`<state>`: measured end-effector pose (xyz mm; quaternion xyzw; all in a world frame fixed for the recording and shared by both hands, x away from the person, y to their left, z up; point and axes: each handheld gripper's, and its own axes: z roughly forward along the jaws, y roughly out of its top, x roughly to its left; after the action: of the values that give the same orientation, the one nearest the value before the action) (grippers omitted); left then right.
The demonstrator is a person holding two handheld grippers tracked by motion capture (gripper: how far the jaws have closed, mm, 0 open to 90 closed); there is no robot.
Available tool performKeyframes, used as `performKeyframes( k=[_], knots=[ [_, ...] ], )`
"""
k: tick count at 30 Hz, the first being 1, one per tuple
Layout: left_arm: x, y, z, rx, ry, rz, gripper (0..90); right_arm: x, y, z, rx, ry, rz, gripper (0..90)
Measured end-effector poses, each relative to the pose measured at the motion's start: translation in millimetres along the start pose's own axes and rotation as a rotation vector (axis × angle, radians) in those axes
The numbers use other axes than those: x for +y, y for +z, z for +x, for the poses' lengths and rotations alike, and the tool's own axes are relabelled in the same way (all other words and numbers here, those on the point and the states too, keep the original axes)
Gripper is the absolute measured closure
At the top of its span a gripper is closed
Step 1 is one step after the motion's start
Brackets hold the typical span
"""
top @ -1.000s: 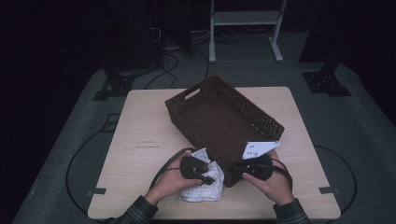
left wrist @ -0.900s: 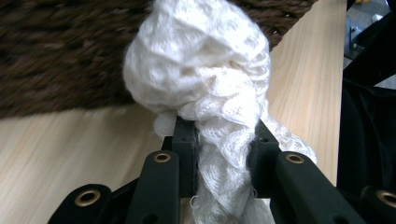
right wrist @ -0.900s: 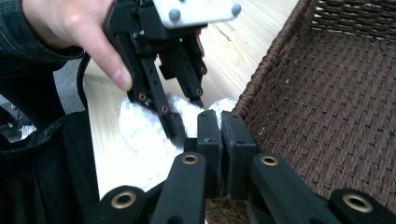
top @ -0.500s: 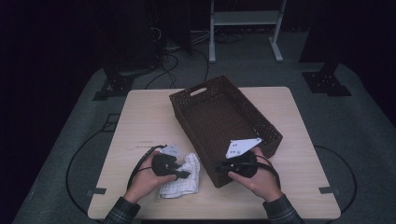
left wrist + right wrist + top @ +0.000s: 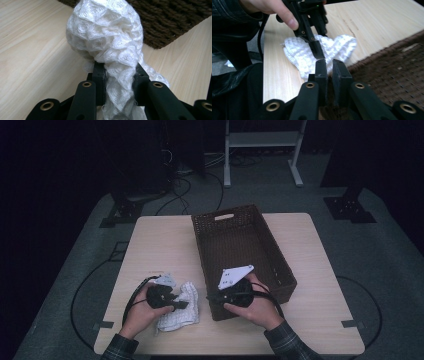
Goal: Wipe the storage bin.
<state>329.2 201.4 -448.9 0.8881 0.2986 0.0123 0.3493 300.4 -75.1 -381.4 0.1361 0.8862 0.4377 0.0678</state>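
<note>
A white waffle-weave cloth lies bunched on the wooden table, left of a brown wicker basket. My left gripper is shut on a fold of the cloth, which bulges up past the jaws. My right gripper hovers at the basket's near left corner and points at the cloth. Its jaws have just been opening and stand a narrow gap apart with nothing seen between them. The left gripper shows beyond them, a hand on it.
The basket looks empty and takes up the table's middle and right. Bare tabletop stretches to the far left. Dark floor with cables and stand legs surrounds the table.
Both hands have moved left across the table. The cloth has gone left with the left gripper. The basket has swung to sit straighter, with the right gripper still at its near corner.
</note>
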Motion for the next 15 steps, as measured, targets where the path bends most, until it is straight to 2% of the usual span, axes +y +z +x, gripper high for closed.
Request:
performKeyframes(
  k=[2, 5, 9, 15],
  knots=[
    [-1.0, -1.4, 1.4, 0.004, -0.001, -0.001, 69.8, -2.5, -7.6, -2.8, -0.018, 0.003, -0.009, 80.5],
    [-2.3, -3.6, 2.7, 0.009, -0.011, -0.01, 69.9, -11.6, -28.7, -11.3, -0.064, 0.033, -0.023, 77.9],
    [-5.6, -4.7, 4.6, 0.012, -0.021, -0.008, 69.8, -31.0, -57.5, -25.8, -0.124, 0.085, -0.025, 74.8],
    [-9.4, -7.2, 6.2, 0.018, -0.031, -0.009, 69.8, -60.1, -96.3, -41.6, -0.211, 0.131, -0.022, 72.2]
  ],
)
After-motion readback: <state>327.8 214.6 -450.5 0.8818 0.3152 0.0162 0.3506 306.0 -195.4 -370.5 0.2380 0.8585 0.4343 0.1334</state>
